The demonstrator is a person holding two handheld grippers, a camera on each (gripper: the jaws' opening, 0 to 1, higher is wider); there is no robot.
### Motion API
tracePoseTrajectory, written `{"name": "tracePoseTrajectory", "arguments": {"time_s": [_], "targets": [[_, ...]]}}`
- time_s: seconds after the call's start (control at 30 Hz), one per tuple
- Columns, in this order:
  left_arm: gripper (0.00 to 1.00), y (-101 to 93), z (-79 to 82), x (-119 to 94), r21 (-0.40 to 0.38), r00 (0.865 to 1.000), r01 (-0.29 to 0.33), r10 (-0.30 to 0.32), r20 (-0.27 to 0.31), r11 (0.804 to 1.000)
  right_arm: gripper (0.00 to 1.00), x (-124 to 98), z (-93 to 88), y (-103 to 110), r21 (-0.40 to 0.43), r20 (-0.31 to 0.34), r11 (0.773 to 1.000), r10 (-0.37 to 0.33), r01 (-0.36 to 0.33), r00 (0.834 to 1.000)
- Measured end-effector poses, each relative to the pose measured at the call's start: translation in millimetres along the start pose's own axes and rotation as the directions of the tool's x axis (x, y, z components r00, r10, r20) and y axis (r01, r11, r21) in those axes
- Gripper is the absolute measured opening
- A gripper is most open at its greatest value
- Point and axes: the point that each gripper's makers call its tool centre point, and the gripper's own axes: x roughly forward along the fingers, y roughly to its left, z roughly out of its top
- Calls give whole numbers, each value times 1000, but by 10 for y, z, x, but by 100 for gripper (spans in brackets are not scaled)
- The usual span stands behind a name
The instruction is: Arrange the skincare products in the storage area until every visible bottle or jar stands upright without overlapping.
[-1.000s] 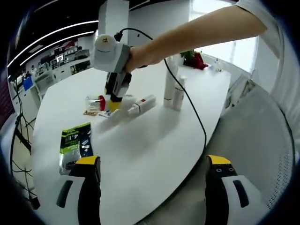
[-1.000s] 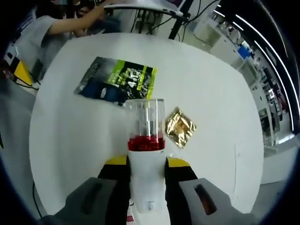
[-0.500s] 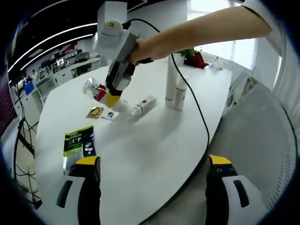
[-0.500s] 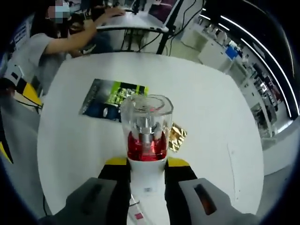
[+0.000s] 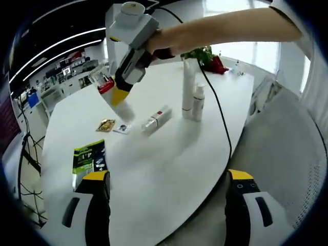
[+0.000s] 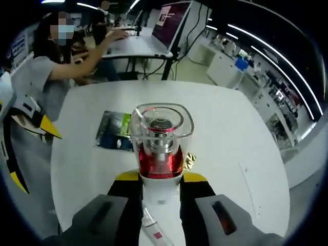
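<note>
Bare table [image 5: 169,169] lies open ahead; a lying tube [image 5: 156,119] and standing bottles [image 5: 192,97] block beyond.

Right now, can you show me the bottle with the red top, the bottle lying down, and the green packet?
Red-topped bottle [image 6: 160,154], right gripper view, red collar.
Lying bottle [image 5: 156,119], left gripper view, mid body.
Green packet [image 5: 88,157], left gripper view, centre.

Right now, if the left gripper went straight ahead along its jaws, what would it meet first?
Probably bare table. The left gripper is open and empty. The nearest product in that line looks like the lying bottle, though depth is unclear.
</note>
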Motion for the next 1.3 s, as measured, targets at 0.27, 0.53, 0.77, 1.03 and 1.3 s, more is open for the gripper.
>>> {"name": "tracePoseTrajectory", "arguments": {"time_s": [0.27, 0.53, 0.77, 1.03, 1.3], "targets": [[89, 4, 20, -7, -2, 1000, -3, 3, 11, 1000, 25, -275, 123, 194, 1, 54, 1000, 1, -1, 999], [89, 14, 59, -16, -22, 999, -6, 7, 32, 1000, 25, -620, 233, 439, 78, 151, 996, 31, -43, 988], [89, 31, 144, -51, -53, 998, -4, 7, 62, 999, 25, -894, 264, 614, 134, 215, 986, 69, -100, 974], [89, 85, 624, -135, -81, 980, -53, 67, 188, 995, 25, -1213, 281, 826, 282, 330, 940, 95, -194, 939], [83, 68, 1167, 29, -105, 942, -137, 163, 293, 985, 25, -1438, 304, 820, 385, 362, 904, 40, -188, 931]]}}
